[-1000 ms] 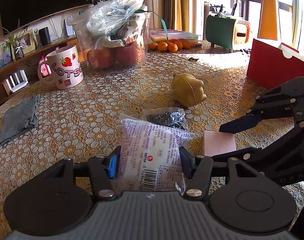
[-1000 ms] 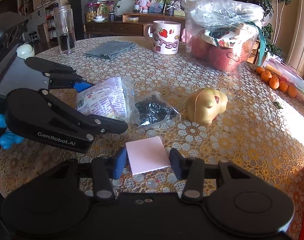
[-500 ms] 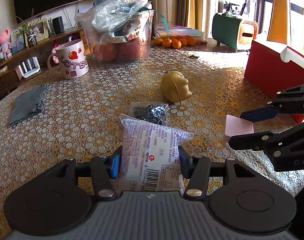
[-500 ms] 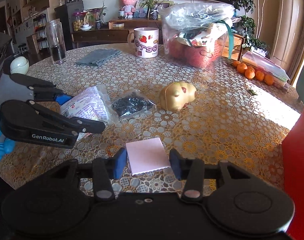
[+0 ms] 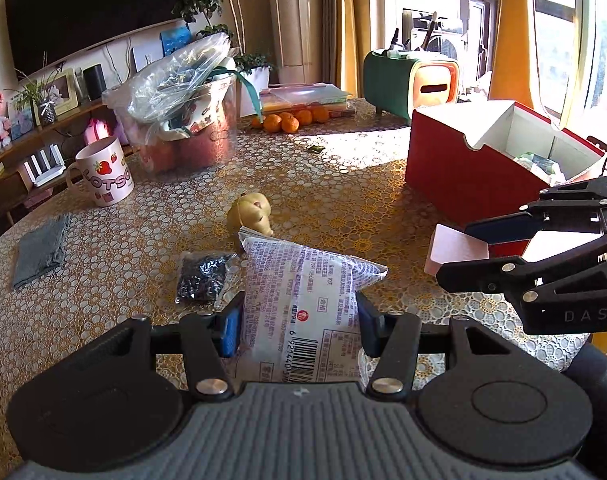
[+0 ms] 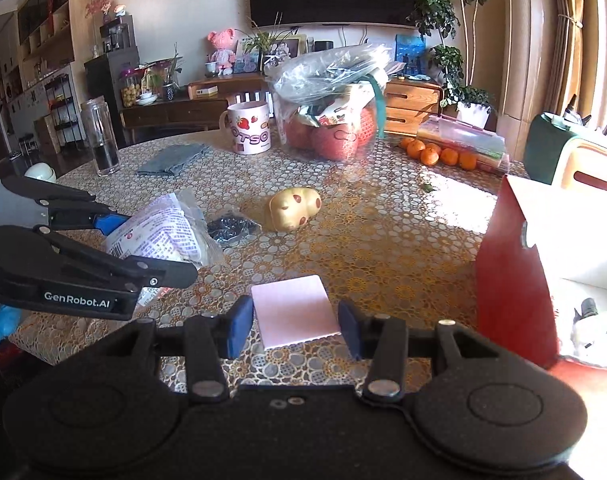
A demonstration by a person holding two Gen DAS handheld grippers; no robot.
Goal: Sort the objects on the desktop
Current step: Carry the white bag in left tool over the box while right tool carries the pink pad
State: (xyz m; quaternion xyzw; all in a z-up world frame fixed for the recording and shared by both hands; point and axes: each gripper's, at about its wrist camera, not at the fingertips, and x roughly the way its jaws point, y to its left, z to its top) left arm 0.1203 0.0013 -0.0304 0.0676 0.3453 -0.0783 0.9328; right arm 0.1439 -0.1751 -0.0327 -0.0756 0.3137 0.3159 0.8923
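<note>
My left gripper (image 5: pixel 297 330) is shut on a white and purple snack packet (image 5: pixel 303 296) and holds it above the table; the packet also shows in the right wrist view (image 6: pixel 159 232). My right gripper (image 6: pixel 293 324) is shut on a pink pad (image 6: pixel 293 310), which also shows in the left wrist view (image 5: pixel 453 250), close to the open red box (image 5: pixel 483 160). A small black bag (image 5: pixel 201 276) and a yellow pig toy (image 5: pixel 253 212) lie on the table behind the packet.
A strawberry mug (image 5: pixel 103 172), a clear tub of fruit under a plastic bag (image 5: pixel 183 120), oranges (image 5: pixel 287 120), a grey cloth (image 5: pixel 41 250) and a glass jar (image 6: pixel 99 136) stand around the lace-covered table (image 5: pixel 363 200). The red box wall (image 6: pixel 511 280) rises right of my right gripper.
Both grippers have risen and swung right with their loads. The red box has come into fuller view and is closer to the right gripper. The black bag and pig toy stay put.
</note>
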